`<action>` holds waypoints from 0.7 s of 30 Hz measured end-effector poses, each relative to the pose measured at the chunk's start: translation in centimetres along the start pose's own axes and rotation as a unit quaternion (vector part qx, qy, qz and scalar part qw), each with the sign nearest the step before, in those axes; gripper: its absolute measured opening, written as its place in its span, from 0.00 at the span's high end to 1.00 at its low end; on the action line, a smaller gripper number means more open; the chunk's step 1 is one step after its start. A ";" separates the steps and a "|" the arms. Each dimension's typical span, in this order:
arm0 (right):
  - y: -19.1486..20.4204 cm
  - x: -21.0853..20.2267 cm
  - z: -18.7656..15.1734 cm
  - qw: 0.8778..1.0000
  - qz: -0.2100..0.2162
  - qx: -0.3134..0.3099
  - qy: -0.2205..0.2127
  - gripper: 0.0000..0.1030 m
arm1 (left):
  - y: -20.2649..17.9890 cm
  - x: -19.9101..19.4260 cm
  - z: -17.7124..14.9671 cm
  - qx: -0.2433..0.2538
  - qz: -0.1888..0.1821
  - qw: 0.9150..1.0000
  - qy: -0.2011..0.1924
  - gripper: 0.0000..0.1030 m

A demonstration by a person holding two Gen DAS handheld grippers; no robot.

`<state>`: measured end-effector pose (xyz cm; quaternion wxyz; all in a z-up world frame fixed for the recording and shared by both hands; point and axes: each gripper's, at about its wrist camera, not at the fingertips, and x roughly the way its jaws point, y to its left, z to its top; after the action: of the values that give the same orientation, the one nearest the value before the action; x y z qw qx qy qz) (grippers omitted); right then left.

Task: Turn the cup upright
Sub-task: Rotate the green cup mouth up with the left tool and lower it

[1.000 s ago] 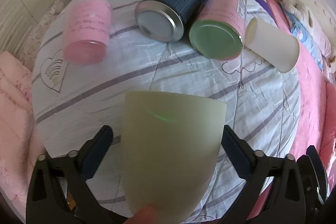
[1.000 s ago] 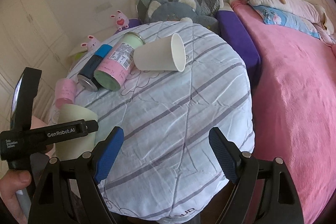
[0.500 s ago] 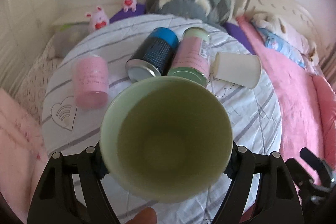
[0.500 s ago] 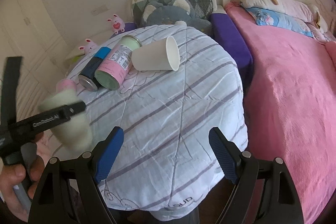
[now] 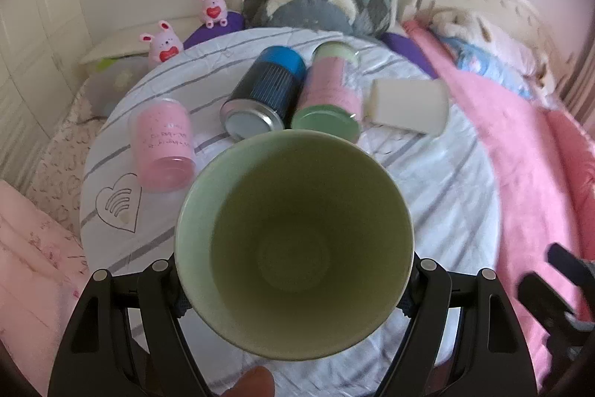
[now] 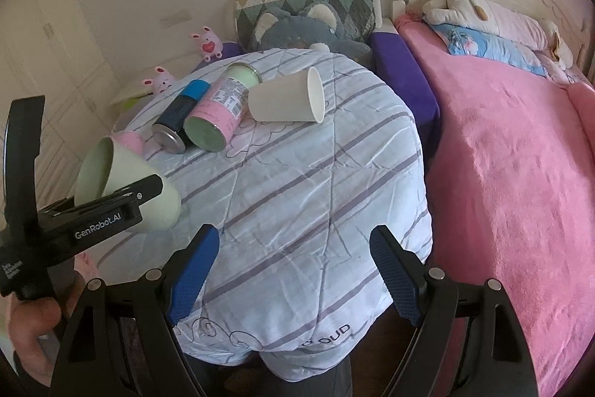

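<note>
Nearest in the left wrist view, the left tool (image 5: 293, 279) is clenched on one pale green plastic cup (image 5: 293, 237), whose open mouth faces the camera and fills the centre. The cup hides both finger pads and part of the bench behind it; a fingertip of the person is cut off at the lower edge. From the right wrist view the same cup (image 6: 126, 181) is held tilted above the near left edge of the round bench under a white quilted cover with purple stripes (image 6: 297, 196), mouth up and to the left, with the left tool (image 6: 122, 199) across its wall.

The right tool (image 6: 290, 266) is released, its two blue pads spread wide over the bench's near edge and grasping nothing. In the left view it is only a blurred dark shape at the lower right.

Farther on, four things lie on their sides on the bench: one translucent pink plastic cup (image 5: 163, 144), one dark can with a blue end (image 5: 264, 95), one pink-labelled tin with a pale green lid (image 5: 329, 99) touching that can, and one white paper cup (image 6: 286, 97) just beside the tin. In the right view the pink cup is mostly hidden behind the green one.

Beyond the bench sit two small pink toy rabbits (image 5: 167, 41), one grey bear-faced cushion (image 5: 308, 10) and, to the right, a bed with a pink blanket (image 6: 502, 173).
</note>
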<state>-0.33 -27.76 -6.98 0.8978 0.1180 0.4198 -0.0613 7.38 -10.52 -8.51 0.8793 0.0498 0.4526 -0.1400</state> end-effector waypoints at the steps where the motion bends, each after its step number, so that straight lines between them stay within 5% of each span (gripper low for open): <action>1: 0.1 0.0 -0.1 1.000 0.000 0.000 0.002 0.18 | 0.0 0.7 -0.3 0.002 0.006 1.000 0.008 0.23; 8: 0.4 -0.7 -0.4 1.000 -0.005 0.000 -0.003 0.18 | -0.6 1.3 -0.9 0.014 0.009 1.000 0.022 0.21; 12: 0.4 -1.2 -0.4 1.000 -0.007 0.003 -0.008 0.18 | -0.7 0.7 -0.7 0.023 0.012 1.000 0.013 0.01; 21: 0.6 -1.8 -0.4 1.000 -0.009 0.004 -0.016 0.18 | -0.5 -0.8 -0.6 0.032 0.008 0.999 0.006 0.00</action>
<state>-1.70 -27.00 -5.73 0.9032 0.1166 0.4066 -0.0729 6.28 -10.74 -8.16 0.8757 0.0821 0.4527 -0.1468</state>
